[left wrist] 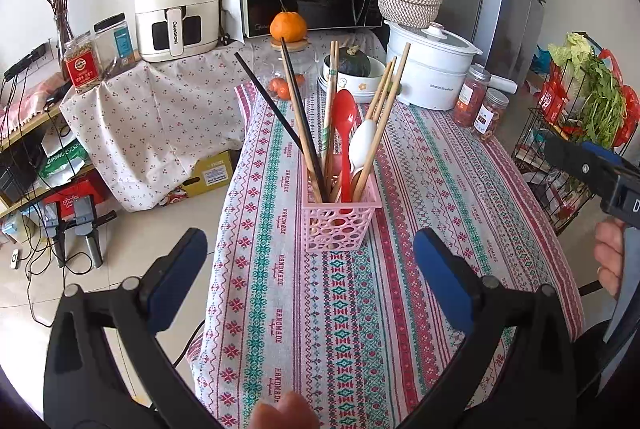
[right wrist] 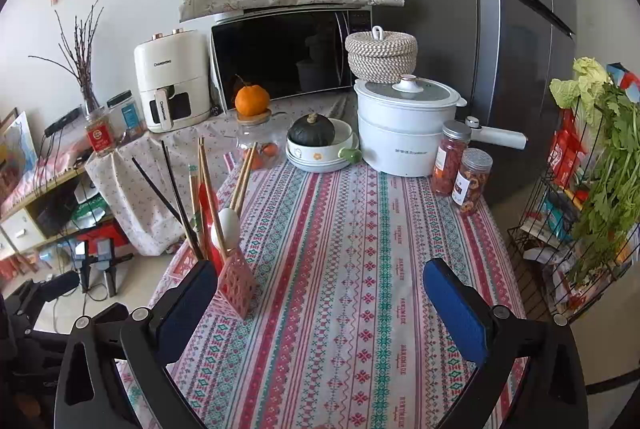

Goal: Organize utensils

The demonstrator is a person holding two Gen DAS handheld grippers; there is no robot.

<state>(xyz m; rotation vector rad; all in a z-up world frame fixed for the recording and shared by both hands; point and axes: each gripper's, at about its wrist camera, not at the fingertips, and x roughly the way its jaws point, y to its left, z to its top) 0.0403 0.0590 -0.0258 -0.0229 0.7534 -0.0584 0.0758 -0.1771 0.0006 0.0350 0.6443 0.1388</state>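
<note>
A pink plastic holder (left wrist: 340, 225) with a lattice of round holes is standing upright on the desk (left wrist: 420, 189), which is lying under a woven cloth striped in red, green and white. Bamboo chopsticks (left wrist: 386, 109), dark chopsticks (left wrist: 298, 117), a glossy red spoon (left wrist: 345, 117) and a white spoon (left wrist: 362, 141) are all sitting in it, leaning outward at different angles.

Behind it, at the far edge of the desk, a clear glass jar (left wrist: 288, 69) with a wooden lid is carrying an orange (left wrist: 288, 25). Beside that a stack of white bowls (right wrist: 320, 155) is cradling a dark green squash (right wrist: 312, 129), and a white electric pot (right wrist: 404, 133) is bearing a lidded rope basket (right wrist: 380, 55). Two clear jars with metal lids (right wrist: 460, 169) are standing right of the pot. A microwave (right wrist: 280, 57) draped with flowered cloth and a cream air fryer (right wrist: 172, 81) are sitting further back; a wire rack (right wrist: 560, 229) of leafy greens is standing off to the right.

The left gripper (left wrist: 310, 269) is hovering low before the holder, its blue-padded jaws spread wide with nothing between them. The right gripper (right wrist: 320, 305) is pointing over bare cloth, its jaws gaping wide and empty, the holder just beside its left finger (right wrist: 188, 309). A hand (left wrist: 608, 261) is gripping its handle.
</note>
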